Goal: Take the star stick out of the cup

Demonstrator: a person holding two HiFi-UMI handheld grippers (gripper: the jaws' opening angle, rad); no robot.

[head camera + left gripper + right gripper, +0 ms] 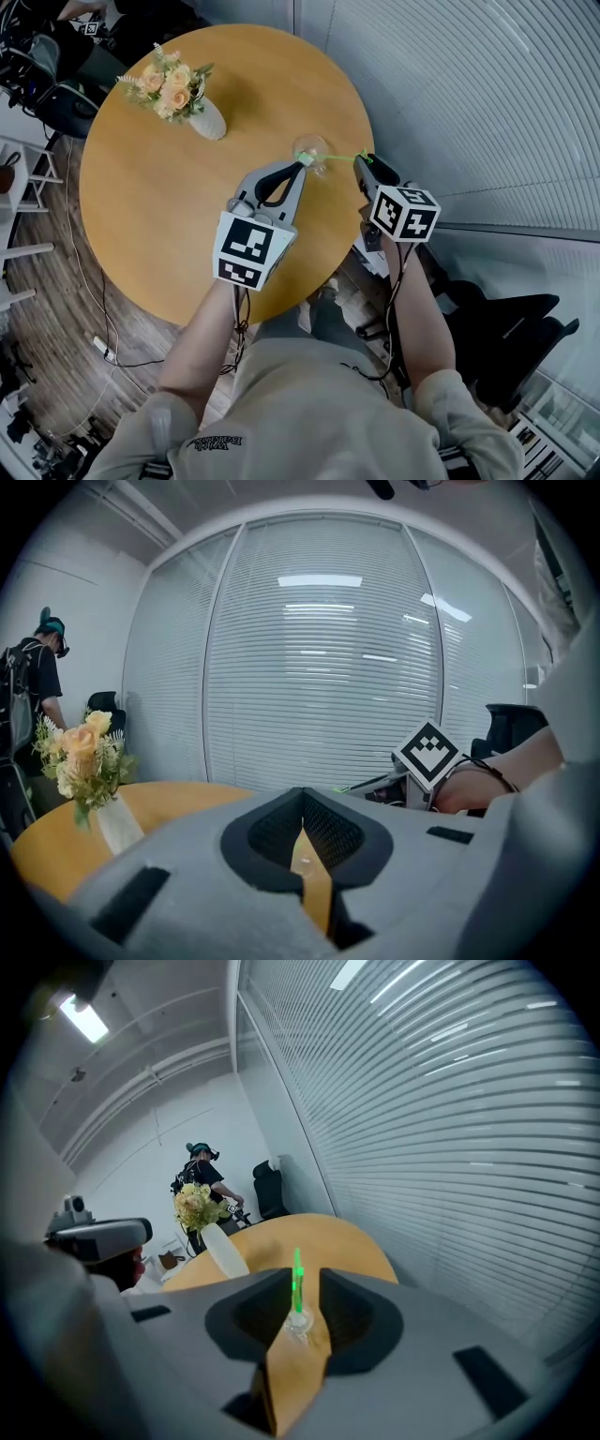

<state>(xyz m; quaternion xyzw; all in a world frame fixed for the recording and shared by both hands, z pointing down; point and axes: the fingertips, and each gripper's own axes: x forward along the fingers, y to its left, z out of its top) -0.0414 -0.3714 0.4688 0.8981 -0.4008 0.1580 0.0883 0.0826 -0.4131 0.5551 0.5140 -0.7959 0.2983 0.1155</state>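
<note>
A round wooden counter [141, 206] bears a white vase [208, 121] of peach and cream flowers [169, 86] near its far edge. Slatted blinds [469, 94] cover the wall, and a black chair [511, 323] stands nearby.

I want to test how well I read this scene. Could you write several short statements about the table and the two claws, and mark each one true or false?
1. The star stick stands in the cup, leaning out over the rim. True.
2. The right claw is clamped shut on the stick. False: its jaws stand apart, with the stick between them.
3. The flower vase lies tipped over. False: it stands upright on the table.
4. The table is round and wooden. True.
5. The left claw is wide open. False: its jaw tips meet, close to the cup.
</note>
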